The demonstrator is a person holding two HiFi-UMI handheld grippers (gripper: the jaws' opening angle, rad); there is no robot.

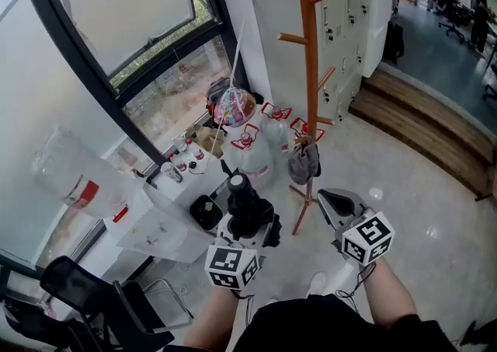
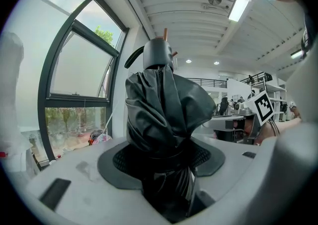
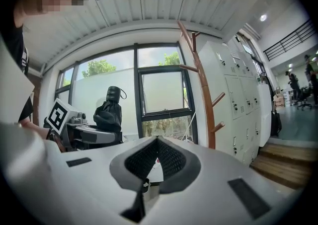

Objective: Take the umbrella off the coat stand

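Observation:
A black folded umbrella [image 1: 245, 201] stands upright between the jaws of my left gripper [image 1: 247, 226], away from the wooden coat stand [image 1: 310, 71]. In the left gripper view its crumpled fabric [image 2: 159, 114] fills the middle, and my left gripper [image 2: 161, 164] is shut on its lower part. My right gripper [image 1: 335, 201] is beside it on the right, shut and holding nothing. In the right gripper view the right gripper's [image 3: 156, 142] pads meet, the umbrella [image 3: 110, 112] is at the left and the coat stand [image 3: 201, 85] rises ahead.
A grey cloth [image 1: 303, 162] hangs low on the stand. Water jugs with red handles [image 1: 256, 148] crowd the floor by the window. A white table [image 1: 155, 218] and a black chair [image 1: 85, 296] are at the left, grey lockers [image 1: 342, 16] and a wooden step [image 1: 419, 125] at the right.

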